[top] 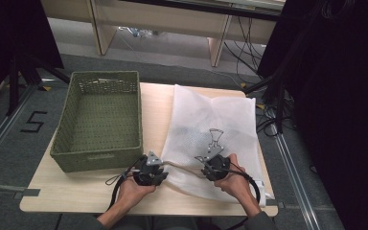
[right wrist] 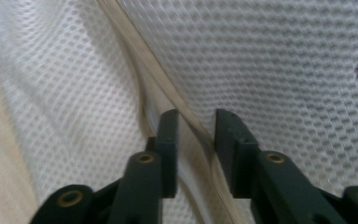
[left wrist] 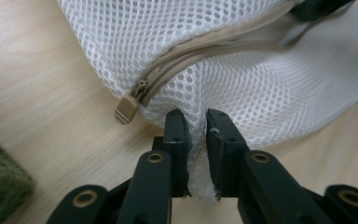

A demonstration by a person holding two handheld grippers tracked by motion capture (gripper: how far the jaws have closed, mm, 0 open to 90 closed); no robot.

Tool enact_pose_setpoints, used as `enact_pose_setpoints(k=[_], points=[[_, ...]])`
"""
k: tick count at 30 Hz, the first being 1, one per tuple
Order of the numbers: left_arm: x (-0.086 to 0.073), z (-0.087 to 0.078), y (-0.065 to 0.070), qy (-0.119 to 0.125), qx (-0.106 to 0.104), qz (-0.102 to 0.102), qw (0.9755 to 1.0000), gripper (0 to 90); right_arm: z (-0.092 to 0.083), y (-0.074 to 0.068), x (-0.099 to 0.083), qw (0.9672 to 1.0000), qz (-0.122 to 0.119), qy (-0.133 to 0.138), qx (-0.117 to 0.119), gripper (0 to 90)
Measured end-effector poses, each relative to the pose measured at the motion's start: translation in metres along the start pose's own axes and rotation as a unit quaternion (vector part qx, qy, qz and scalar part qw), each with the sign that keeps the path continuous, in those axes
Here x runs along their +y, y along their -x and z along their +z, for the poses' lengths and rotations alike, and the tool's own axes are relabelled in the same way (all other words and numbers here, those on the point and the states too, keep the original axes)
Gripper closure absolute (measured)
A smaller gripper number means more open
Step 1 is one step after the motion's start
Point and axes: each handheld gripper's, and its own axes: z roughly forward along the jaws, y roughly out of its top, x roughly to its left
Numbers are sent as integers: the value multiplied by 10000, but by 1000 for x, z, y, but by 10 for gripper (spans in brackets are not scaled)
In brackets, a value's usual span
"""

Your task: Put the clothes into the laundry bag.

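The white mesh laundry bag with a beige zipper (top: 213,139) is lying flat on the right half of the pale wooden table (top: 76,191), its near edge at the person's hands. The woven olive-green basket (top: 98,120) is standing empty just to its left.

The left gripper (left wrist: 196,122) is clamping a fold of mesh at the bag's near corner, just beside the tan zipper pull (left wrist: 127,108); the cloth is bunching and squeezing out between the black jaws. The right gripper (right wrist: 196,122) is standing with its jaws apart, straddling the beige zipper tape (right wrist: 163,79) without pressing it, so it is holding nothing.

Handling judgement: the bag is looking light, limp and thin, so it will likely be sagging and folding wherever unsupported. The open honeycomb weave is giving the pads good bite but could be snagging or stretching. The zipper seam is reading as the stiffest line and the surest place for a second hold; the small pull is probably slippery and easy to miss.

A dark printed figure (top: 215,136) is showing on the bag.
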Motion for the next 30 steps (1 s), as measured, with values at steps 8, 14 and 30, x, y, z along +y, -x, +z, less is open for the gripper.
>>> enact_pose_setpoints(k=[8, 14, 30], points=[[6, -7, 4, 144, -148, -64, 9998, 780, -2, -6, 6, 9997, -33, 102, -237, 722], [3, -5, 4, 99, -149, -25, 9998, 733, -8, 1, 4, 9997, 18, 129, -225, 872], [-5, 11, -10, -336, -252, -398, 9983, 415, -25, 11, 1, 9990, 117, 400, -163, 877]])
